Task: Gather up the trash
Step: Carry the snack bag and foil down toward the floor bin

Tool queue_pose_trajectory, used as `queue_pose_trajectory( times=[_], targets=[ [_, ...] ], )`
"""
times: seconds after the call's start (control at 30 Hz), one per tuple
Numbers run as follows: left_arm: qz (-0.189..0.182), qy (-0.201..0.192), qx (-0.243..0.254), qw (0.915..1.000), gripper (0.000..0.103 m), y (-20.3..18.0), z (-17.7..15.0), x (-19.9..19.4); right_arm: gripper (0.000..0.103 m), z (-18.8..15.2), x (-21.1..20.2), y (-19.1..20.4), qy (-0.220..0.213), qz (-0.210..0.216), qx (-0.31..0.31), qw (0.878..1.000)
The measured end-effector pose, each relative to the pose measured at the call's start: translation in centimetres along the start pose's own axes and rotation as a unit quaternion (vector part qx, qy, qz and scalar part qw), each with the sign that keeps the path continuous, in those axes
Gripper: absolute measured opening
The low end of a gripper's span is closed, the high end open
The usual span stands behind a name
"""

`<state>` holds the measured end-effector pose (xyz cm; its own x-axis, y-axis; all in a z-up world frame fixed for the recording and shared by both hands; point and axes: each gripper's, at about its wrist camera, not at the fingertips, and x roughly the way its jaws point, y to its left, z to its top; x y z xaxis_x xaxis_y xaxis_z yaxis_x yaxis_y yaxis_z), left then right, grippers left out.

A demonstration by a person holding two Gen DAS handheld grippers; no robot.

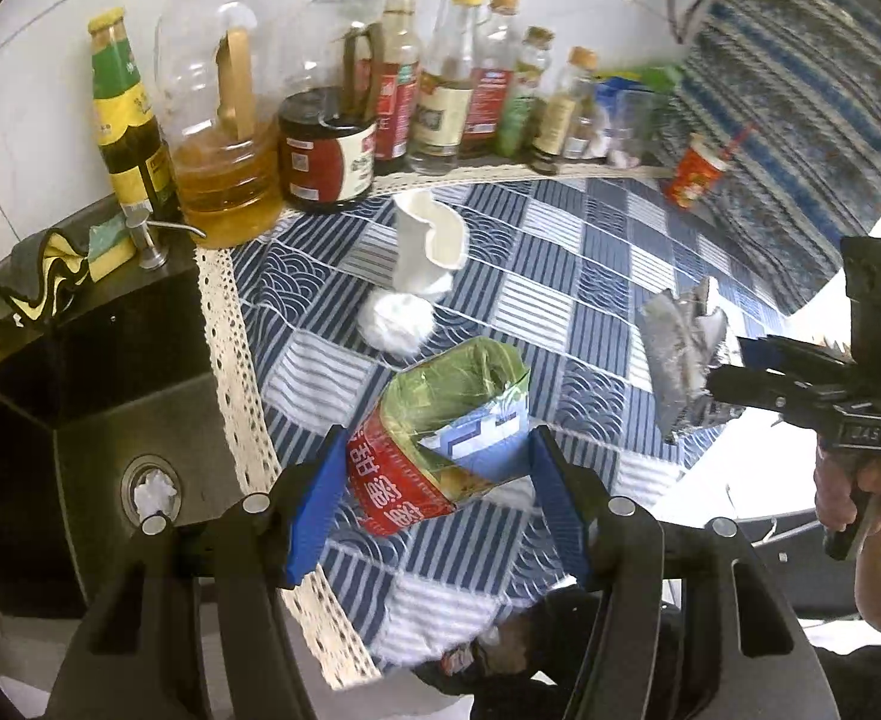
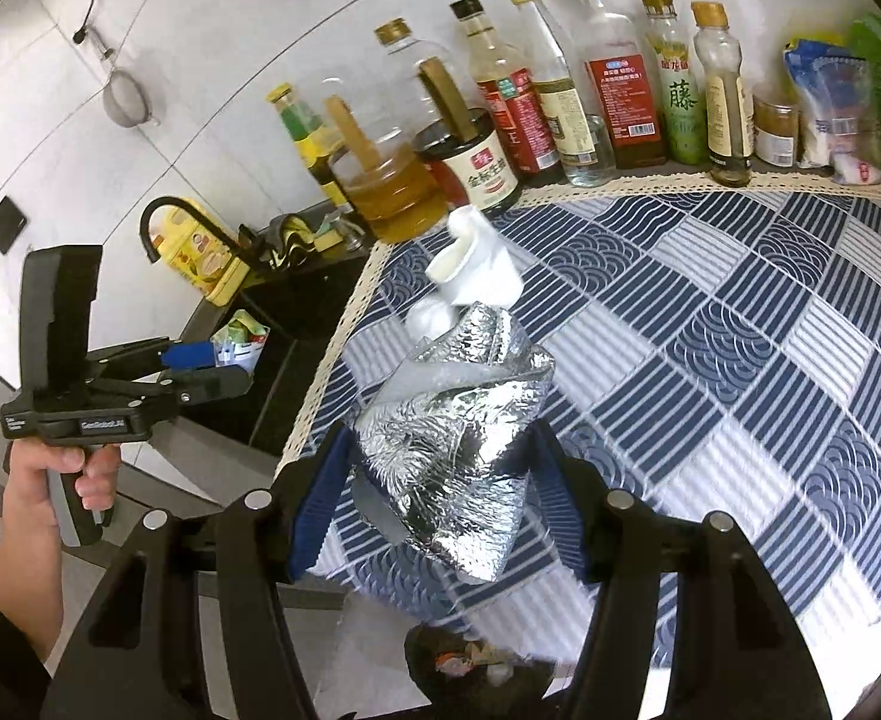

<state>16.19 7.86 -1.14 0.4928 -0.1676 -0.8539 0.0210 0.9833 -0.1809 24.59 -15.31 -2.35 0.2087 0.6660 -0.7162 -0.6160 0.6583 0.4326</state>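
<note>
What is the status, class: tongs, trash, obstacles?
Left tongs shut on snack wrapper. Right tongs shut on foil bag. White cup and tissue wad still on cloth. Nothing blocking.

— Where's everything on the counter [image 2: 740,360]?
— Bottles [image 2: 560,102] stand in a row along the back, against the wall. The paper cup [image 2: 479,267] lies in front of them, a tissue ball [image 1: 395,324] just before it.
— And the sink [image 1: 80,390]?
— Left of the counter, the sponge [image 1: 107,243] on its back rim.
</note>
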Motion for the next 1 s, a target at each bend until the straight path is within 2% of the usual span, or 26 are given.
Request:
queue_pose_trajectory(
  times=[0.17,0.33,0.5,0.8,1.0],
  targets=[
    [-0.009,-0.011,0.015,0.9998,0.059,-1.1,-3.1,-2.3,0.060,-2.8,-1.5,3.1,-0.008,-0.013,-0.007,1.000],
    [-0.027,-0.005,0.024,0.9993,0.059,-2.1,-6.6,-3.6,0.060,-5.8,-3.1,6.2,-0.022,-0.025,-0.013,0.999],
    [-0.043,-0.001,0.023,0.9988,0.059,-2.7,-9.6,-4.2,0.060,-8.4,-3.5,8.1,-0.013,-0.032,-0.012,0.999],
    [-0.066,0.012,-0.007,0.9977,0.059,-2.4,-14.2,-3.4,0.060,-12.5,-2.1,9.8,0.022,-0.041,-0.019,0.999],
    [-0.081,0.039,-0.037,0.9953,0.059,-2.2,-17.4,-0.7,0.060,-15.3,0.6,9.2,0.069,-0.039,-0.014,0.997]
  ],
)
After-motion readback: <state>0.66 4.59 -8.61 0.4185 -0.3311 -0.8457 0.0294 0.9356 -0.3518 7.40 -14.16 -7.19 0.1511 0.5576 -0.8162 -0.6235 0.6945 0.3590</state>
